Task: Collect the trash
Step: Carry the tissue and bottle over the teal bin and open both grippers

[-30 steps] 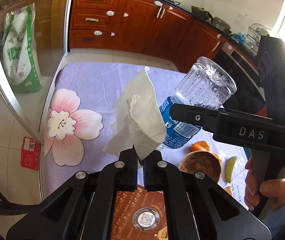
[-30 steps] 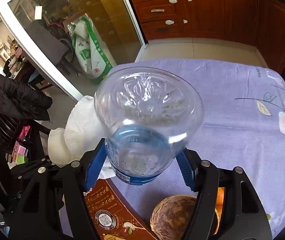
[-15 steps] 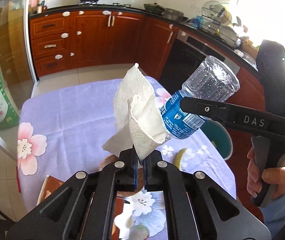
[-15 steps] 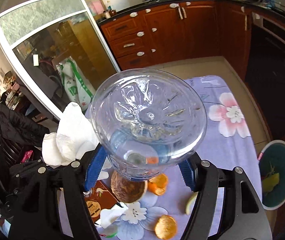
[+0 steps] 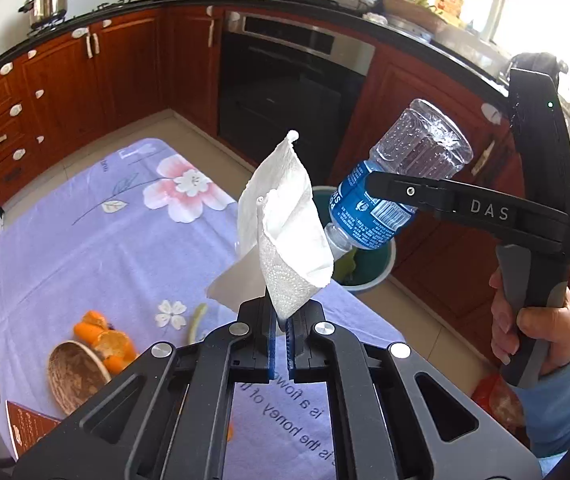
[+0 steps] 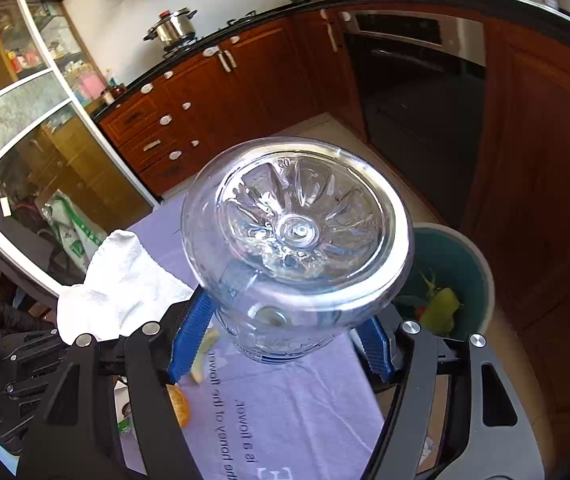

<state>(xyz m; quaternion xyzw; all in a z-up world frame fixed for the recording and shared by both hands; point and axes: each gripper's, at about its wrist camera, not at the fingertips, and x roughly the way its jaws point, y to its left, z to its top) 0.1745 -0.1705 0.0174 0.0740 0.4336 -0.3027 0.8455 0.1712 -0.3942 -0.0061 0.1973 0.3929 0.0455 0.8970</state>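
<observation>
The left gripper [image 5: 281,344] pinched a crumpled white paper towel [image 5: 285,236] and the right gripper [image 6: 281,344] clamped a clear plastic bottle [image 6: 297,240] – both carried toward the teal round bin [image 6: 473,276].

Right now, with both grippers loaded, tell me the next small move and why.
Probably carry the right gripper a little further until the clear plastic bottle with the blue label is over the round teal waste bin, then open. The bin stands on the floor just past the table's edge and already holds scraps. The left gripper, shut on the crumpled white paper towel, can follow.
</observation>
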